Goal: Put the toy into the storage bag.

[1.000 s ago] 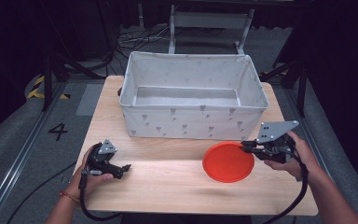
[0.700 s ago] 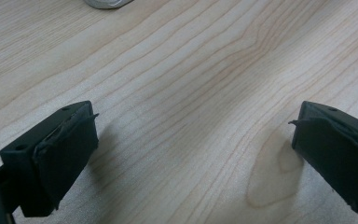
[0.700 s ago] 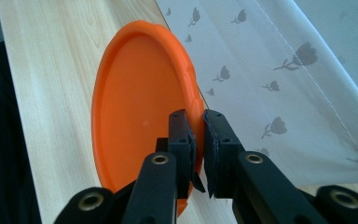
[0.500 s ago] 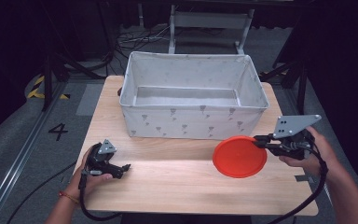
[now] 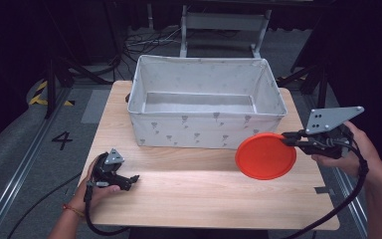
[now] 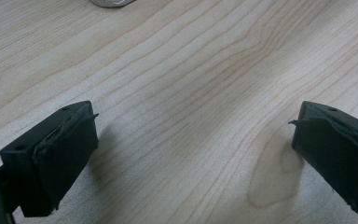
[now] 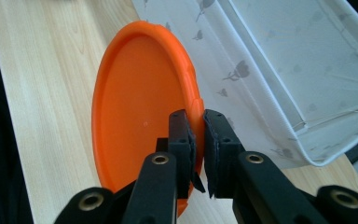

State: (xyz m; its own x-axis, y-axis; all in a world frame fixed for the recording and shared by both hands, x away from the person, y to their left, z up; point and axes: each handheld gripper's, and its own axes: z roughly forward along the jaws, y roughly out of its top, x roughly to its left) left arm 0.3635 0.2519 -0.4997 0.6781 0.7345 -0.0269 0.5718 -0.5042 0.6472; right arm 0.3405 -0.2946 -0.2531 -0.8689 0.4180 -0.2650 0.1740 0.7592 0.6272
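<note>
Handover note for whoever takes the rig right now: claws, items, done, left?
Right claw: shut on the rim of the orange plate, held off the table just in front of the white fabric bin.
Left claw: open, nothing between its jaws, resting on the wood at the near left.
Done: plate gripped and lifted.
Left: probably carry it over the bin wall and release inside; the bin looks empty.

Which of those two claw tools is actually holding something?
The right gripper, at the table's right side: its jaws pinch the rim of the orange plate, lifted clear of the wood. The left gripper rests on the table, jaws wide apart, with nothing between them.
</note>
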